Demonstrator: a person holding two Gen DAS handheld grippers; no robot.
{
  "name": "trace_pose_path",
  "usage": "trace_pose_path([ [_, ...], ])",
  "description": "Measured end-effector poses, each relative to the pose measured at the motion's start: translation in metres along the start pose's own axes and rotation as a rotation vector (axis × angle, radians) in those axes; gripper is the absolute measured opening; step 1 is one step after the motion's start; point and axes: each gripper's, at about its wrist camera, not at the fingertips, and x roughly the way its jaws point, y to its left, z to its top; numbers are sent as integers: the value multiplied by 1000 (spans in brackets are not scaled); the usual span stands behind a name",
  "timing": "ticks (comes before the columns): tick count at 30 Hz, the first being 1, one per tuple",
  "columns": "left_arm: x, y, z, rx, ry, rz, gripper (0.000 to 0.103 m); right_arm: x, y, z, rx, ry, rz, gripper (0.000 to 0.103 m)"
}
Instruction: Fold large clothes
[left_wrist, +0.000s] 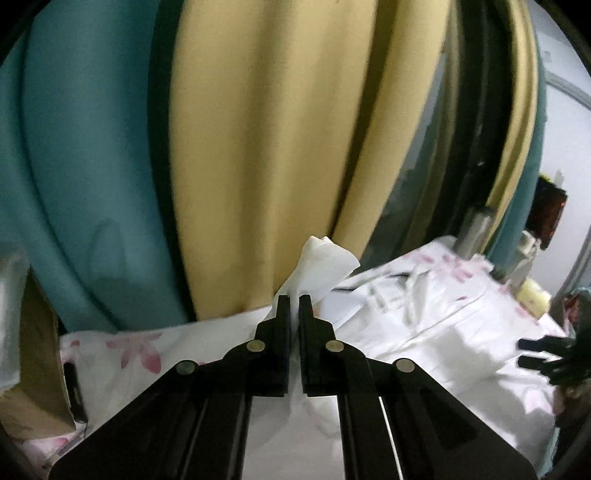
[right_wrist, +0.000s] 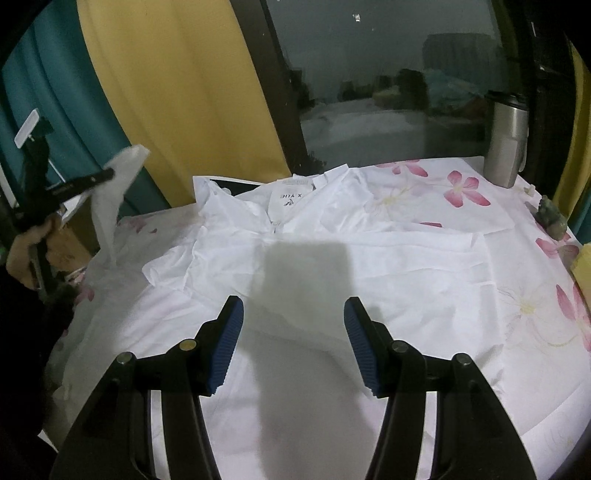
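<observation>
White thin cotton shirt (right_wrist: 332, 266) lies spread on the floral bedsheet (right_wrist: 461, 188). At nine o'clock, the left hand-held gripper (left_wrist: 294, 301) pinches its raised sleeve (left_wrist: 325, 258); carry it inward smoothly. The right hand-held gripper (right_wrist: 293, 332) hovers wide open and empty.

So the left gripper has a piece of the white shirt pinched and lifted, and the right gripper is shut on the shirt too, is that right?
Not quite. The right gripper is open, hovering above the white shirt, as the right wrist view shows. The left gripper does pinch a lifted piece.
</observation>
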Motion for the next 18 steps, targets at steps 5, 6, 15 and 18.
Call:
trace_pose_path([
  [5,-28,-35,18,30,-62,-69,5,-11,-7,-5,23,-16,6,57],
  [6,-31,-42,21,37,-71,-84,5,-13,-9,-6,27,-19,6,57],
  [15,-35,-118,46,120,-115,-161,5,-36,-35,-16,75,-61,6,57],
  [18,-27,-137,48,128,-112,-165,5,-42,-45,-20,98,-73,8,57],
])
